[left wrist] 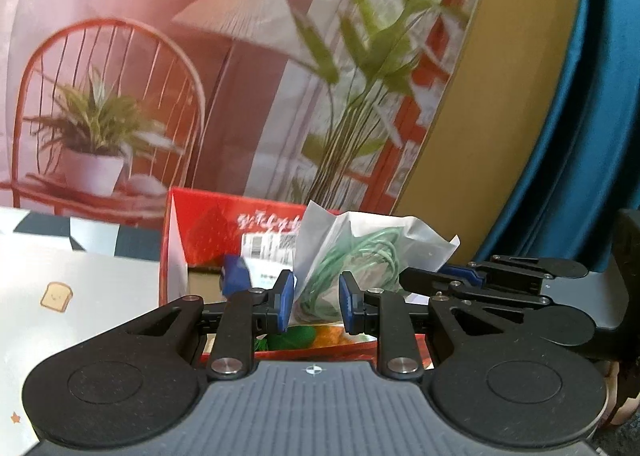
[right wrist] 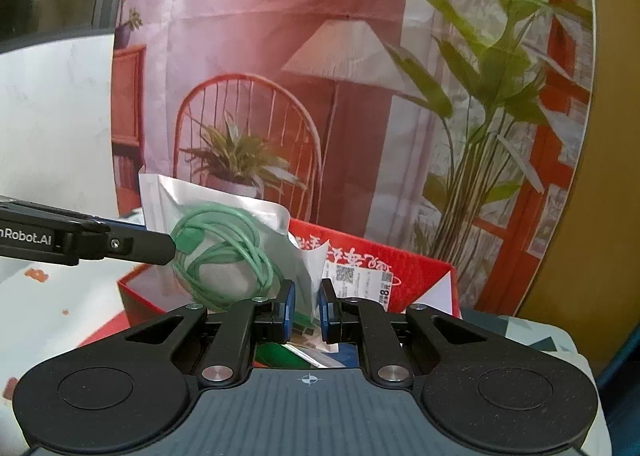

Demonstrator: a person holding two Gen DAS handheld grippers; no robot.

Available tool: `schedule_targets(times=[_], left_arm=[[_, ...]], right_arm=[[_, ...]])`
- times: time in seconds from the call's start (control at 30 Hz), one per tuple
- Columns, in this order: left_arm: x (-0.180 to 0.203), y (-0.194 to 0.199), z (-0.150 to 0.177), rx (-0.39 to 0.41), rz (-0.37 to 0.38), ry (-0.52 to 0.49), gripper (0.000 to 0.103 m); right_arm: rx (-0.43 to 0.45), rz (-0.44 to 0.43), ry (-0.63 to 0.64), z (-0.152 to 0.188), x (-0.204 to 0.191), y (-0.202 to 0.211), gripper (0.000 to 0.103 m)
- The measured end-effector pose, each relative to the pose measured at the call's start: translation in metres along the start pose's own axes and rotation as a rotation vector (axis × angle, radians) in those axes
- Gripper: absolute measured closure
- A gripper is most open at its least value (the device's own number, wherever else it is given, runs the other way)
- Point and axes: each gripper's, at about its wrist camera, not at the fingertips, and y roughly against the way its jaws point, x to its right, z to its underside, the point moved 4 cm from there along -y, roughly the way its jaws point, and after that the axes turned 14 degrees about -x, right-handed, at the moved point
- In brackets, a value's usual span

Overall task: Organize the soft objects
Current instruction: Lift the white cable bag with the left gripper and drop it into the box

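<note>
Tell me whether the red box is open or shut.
Open. The red box has no lid across its top; its inner walls and contents show, and a clear bag with green cable is held above it.

A printed backdrop (right wrist: 280, 95) shows a red chair, a lamp and potted plants; teal curtain (left wrist: 592, 115) hangs beside it.

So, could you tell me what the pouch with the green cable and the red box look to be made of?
Pouch: thin translucent plastic film, crinkled and frosted. Green cable: likely rubbery, matte. Red box: printed cardboard, apparently; pale inner faces.
</note>
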Motion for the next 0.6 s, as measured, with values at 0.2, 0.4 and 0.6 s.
schedule_targets(times=[0.2, 0.4, 0.6], left_arm=[[-0.008, -0.024, -0.004, -0.084, -0.024, 0.022, 0.077], [-0.013, -0.042, -0.007, -0.134, -0.073, 0.024, 0.075], [-0.018, -0.035, -0.006, -0.131, -0.099, 0.023, 0.068]], right_arm=[[-0.08, -0.014, -0.044, 0.003, 0.007, -0.029, 0.091], [-0.14, -0.015, -0.106, 0.012, 0.016, -0.048, 0.084], [-0.131, -0.005, -0.123, 0.02, 0.019, -0.044, 0.076]])
